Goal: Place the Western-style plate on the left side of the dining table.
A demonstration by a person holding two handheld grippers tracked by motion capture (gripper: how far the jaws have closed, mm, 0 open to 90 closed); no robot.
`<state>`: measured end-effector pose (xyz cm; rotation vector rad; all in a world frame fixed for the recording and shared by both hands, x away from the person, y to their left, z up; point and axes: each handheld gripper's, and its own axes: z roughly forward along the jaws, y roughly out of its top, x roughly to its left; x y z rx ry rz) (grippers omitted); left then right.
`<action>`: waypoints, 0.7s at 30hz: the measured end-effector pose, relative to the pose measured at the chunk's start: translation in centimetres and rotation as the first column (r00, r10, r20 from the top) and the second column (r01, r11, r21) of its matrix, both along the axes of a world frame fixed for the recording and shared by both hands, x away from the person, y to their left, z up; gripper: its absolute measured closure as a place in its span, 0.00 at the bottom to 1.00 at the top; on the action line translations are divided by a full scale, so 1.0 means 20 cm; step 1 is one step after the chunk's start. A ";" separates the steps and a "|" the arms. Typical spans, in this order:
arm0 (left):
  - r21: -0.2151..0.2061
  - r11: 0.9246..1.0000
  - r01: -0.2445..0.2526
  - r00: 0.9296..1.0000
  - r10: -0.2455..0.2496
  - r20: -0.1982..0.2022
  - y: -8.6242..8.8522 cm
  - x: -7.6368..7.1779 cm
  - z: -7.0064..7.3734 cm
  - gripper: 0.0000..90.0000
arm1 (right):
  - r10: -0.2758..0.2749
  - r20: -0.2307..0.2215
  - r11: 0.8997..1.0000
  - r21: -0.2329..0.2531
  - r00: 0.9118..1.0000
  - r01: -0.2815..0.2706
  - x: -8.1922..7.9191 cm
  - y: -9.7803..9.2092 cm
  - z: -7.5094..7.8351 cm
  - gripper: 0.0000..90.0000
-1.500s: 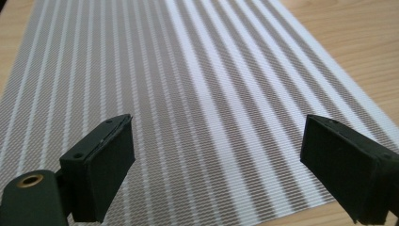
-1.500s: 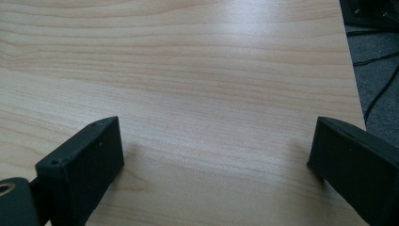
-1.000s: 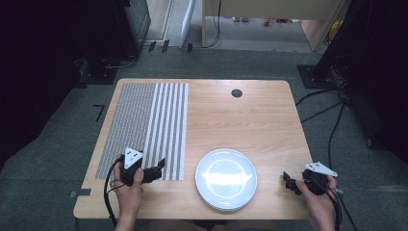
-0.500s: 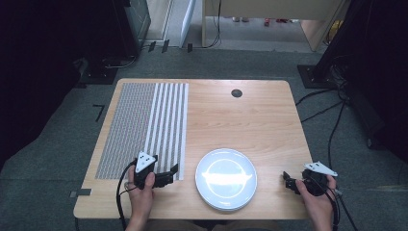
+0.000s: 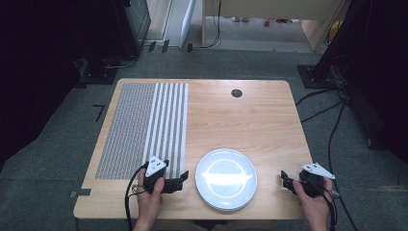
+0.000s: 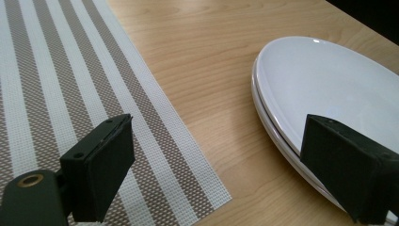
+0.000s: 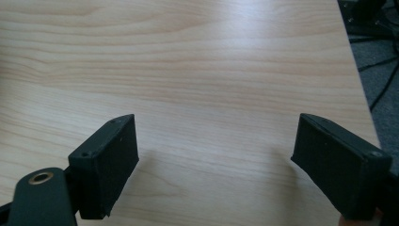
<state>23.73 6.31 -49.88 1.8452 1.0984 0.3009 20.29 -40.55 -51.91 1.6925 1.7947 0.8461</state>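
Wooden table [image 5: 250, 120] bears a striped placemat [image 5: 144, 125] at its left; the left gripper [image 5: 182, 181] hovers at the mat's near corner with jaws spread wide, one over the mat, the other over the rim of the white plates [image 5: 226, 179] just beside it. Well apart at the right edge, the right gripper [image 5: 285, 181] sits above bare wood, jaws spread and holding nothing.

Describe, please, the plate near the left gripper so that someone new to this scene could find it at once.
Start at the wooden table and look to its near edge, just right of the striped placemat. There sits the white plate, between the left gripper and the right gripper. It is the one round, glossy white thing there, and seems to be stacked on a second plate, unlike the flat woven mat beside it.
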 end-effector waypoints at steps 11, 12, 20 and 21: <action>0.014 1.000 0.024 1.000 -0.024 -0.003 -0.04 -0.01 -0.01 0.11 | 0.033 0.032 0.998 0.054 0.999 -0.035 -0.02 0.10 0.02 0.16; 0.014 1.000 0.027 1.000 -0.027 -0.003 -0.04 -0.01 -0.01 0.11 | 0.033 0.036 0.998 0.059 0.999 -0.035 -0.02 0.10 0.03 0.17; 0.028 0.999 0.039 0.999 -0.038 -0.011 -0.07 -0.02 -0.02 0.12 | 0.038 0.069 0.997 0.067 0.997 -0.043 -0.03 0.17 0.04 0.24; 0.029 0.999 0.040 0.999 -0.039 -0.012 -0.08 -0.02 -0.02 0.12 | 0.038 0.069 0.997 0.067 0.997 -0.043 -0.03 0.17 0.04 0.24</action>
